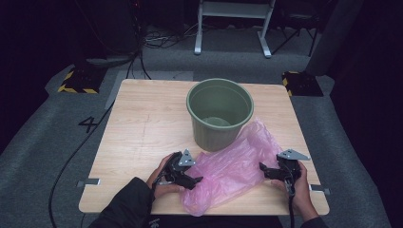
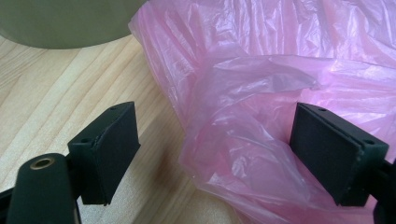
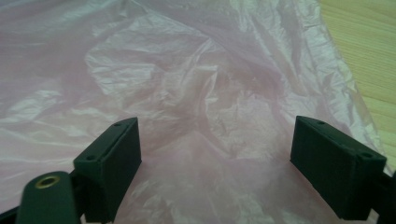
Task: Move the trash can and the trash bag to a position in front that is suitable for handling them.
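Near edge, high view: two hands come in over the near side of the table (image 1: 142, 118), the left gripper (image 1: 192, 181) at the pink plastic bag (image 1: 233, 171) from its left, the right gripper (image 1: 266, 170) from its right.
Bag's place: crumpled flat on the near half of the table, its far part lying against the green bucket (image 1: 219, 114), which stands upright just beyond it.
Hand pose: both forearms low, both grippers pointing inward toward each other across the bag (roughly level with the tabletop).
Left gripper view: jaws spread wide, a bulge of the bag (image 2: 252, 140) between them; I judge the pads are not pressing it.
Risk, left: closing here may pinch a single loose fold, so the film slides out or tears.
Right gripper view: jaws wide apart over the bag (image 3: 187, 93), holding nothing.
Risk, right: a pull toward the bucket with one side unheld could drag the bag off the table's near edge or tip the bucket.
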A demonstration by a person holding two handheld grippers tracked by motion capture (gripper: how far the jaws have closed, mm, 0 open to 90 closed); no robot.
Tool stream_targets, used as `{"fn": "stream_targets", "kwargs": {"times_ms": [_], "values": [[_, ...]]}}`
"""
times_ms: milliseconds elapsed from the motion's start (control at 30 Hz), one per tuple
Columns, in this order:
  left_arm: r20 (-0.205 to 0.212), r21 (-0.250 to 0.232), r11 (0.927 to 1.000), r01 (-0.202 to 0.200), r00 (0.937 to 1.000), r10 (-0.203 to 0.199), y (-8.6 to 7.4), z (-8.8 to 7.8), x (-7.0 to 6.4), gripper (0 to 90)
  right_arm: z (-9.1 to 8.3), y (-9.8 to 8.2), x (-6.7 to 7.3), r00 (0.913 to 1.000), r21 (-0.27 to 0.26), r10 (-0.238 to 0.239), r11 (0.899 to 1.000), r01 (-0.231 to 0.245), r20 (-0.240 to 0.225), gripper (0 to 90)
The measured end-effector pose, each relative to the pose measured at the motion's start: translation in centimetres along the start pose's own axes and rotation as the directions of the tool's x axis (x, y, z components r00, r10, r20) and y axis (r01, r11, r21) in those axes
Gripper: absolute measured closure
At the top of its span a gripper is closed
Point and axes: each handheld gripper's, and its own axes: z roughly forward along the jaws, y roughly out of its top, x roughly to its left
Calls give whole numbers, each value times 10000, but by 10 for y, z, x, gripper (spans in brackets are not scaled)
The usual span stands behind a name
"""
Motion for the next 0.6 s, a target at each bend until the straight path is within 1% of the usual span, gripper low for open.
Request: {"fn": "stream_targets", "kwargs": {"times_ms": [100, 133, 167, 300, 367, 433, 467, 500, 533, 600], "values": [[13, 1, 10000, 15, 10000, -15, 0, 0, 0, 152, 4, 2, 1, 9999, 315, -3, 9995, -1, 118, 160], [13, 1, 10000, 15, 10000, -15, 0, 0, 0, 152, 4, 2, 1, 9999, 315, -3, 9995, -1, 118, 160], [15, -38, 10000, 15, 10000, -15, 1, 1, 0, 150, 6, 3, 1, 9999, 431, -12, 9991, 5, 162, 153], [7, 6, 10000, -32, 10000, 32, 2, 2, 1, 150, 8, 5, 0, 9997, 447, 80, 9990, -90, 216, 155], [3, -10, 10000, 15, 10000, -15, 3, 3, 2, 150, 11, 7, -1, 9998, 438, 28, 9990, -36, 193, 164], [-30, -25, 10000, 23, 10000, -23, 4, 4, 3, 150, 13, 9, -3, 9999, 362, 22, 9993, -27, 143, 222], [-30, -25, 10000, 23, 10000, -23, 4, 4, 3, 150, 13, 9, -3, 9999, 362, 22, 9993, -27, 143, 222], [-50, -3, 10000, 32, 10000, -32, 5, 5, 4, 150, 16, 12, -7, 10000, 189, -60, 9998, 59, 59, 346], [-50, -3, 10000, 32, 10000, -32, 5, 5, 4, 150, 16, 12, -7, 10000, 189, -60, 9998, 59, 59, 346], [-77, 3, 10000, 67, 9999, -67, 6, 6, 5, 150, 18, 15, -11, 9999, 67, -118, 9999, 118, -42, 446]]}}
